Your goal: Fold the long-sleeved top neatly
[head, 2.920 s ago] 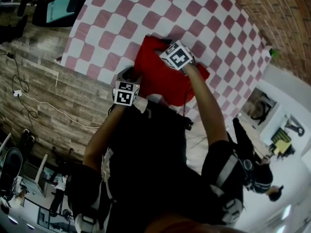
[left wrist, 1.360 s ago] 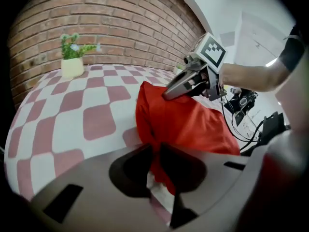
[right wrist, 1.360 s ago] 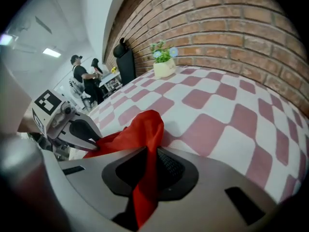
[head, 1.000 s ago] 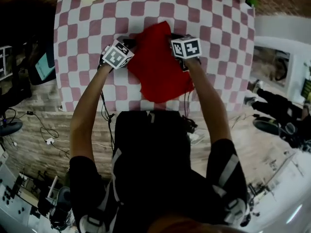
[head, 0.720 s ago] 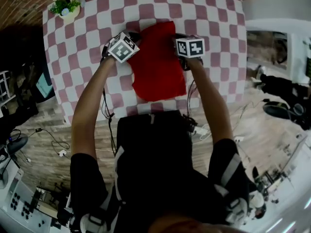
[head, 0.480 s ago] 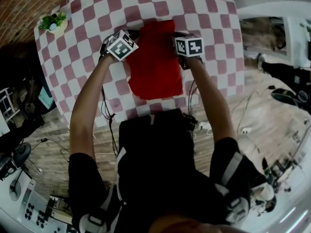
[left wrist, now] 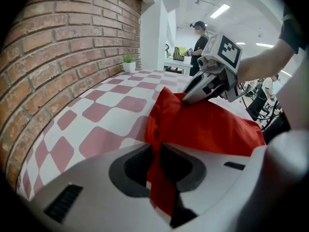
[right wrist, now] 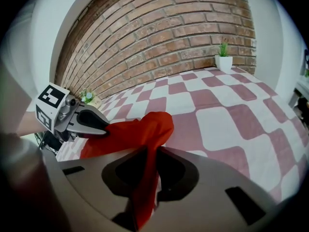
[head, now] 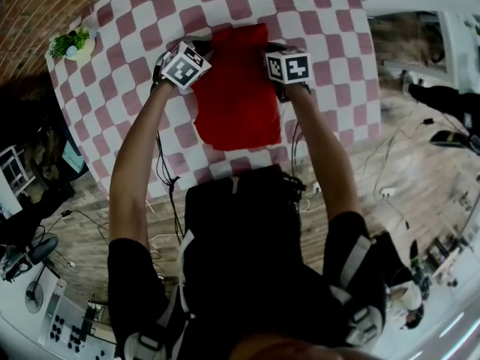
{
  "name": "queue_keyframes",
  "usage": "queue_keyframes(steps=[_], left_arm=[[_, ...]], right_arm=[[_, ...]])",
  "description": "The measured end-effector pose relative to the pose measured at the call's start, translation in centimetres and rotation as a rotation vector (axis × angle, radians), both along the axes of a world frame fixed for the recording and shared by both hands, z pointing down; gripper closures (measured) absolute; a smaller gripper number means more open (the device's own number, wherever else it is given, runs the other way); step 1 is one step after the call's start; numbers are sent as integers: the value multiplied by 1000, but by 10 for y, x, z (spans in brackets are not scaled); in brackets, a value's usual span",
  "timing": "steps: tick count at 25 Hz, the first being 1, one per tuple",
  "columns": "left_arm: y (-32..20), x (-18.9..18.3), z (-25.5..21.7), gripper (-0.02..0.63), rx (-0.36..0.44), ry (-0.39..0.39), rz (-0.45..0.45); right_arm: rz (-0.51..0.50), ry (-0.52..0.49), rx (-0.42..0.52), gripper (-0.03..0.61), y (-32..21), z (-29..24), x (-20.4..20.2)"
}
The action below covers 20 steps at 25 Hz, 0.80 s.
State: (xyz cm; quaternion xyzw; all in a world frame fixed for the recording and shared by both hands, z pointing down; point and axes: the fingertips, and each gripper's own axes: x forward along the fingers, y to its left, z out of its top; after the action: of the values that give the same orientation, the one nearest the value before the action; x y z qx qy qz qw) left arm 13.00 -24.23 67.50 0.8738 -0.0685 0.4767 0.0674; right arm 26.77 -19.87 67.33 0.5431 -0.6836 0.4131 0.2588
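The red long-sleeved top (head: 238, 92) lies folded into a rough rectangle on the checked table (head: 322, 21), close to its near edge. My left gripper (head: 195, 51) is shut on the top's far left corner, and red cloth (left wrist: 203, 127) bunches between its pads. At the far right corner my right gripper (head: 274, 51) is shut on the cloth (right wrist: 140, 129) in the same way. Each gripper view shows the other gripper biting the cloth: the right gripper (left wrist: 190, 96) and the left gripper (right wrist: 104, 128). The far edge is lifted slightly between them.
A small flower pot (head: 71, 45) stands near the table's left corner. Another potted plant (right wrist: 223, 58) sits against the brick wall (right wrist: 183, 28) beyond the table. A person (left wrist: 198, 40) stands in the room behind. Cables lie on the wooden floor (head: 390, 163).
Both grippers have swung the top round with its far corners still held. It was skewed like a diamond and now lies squarer to the table's edge and flatter.
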Motion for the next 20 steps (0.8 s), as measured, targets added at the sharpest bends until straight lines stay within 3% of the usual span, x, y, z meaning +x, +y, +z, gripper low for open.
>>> queue_keyframes(steps=[5,11,16,20], left_arm=[[2,1,0,549,12,0,3],[0,-2,0,549,21,15,0],[0,-1,-1,549,34,16,18],[1,-2,-4,549,70,-2,63]], right_arm=[[-42,14,11,501,2,1,2],[-236,66,15,399,0,-20,-2],[-532,272,23,354,-10,-35,7],[-809,331,-24,345,-21,-41,1]])
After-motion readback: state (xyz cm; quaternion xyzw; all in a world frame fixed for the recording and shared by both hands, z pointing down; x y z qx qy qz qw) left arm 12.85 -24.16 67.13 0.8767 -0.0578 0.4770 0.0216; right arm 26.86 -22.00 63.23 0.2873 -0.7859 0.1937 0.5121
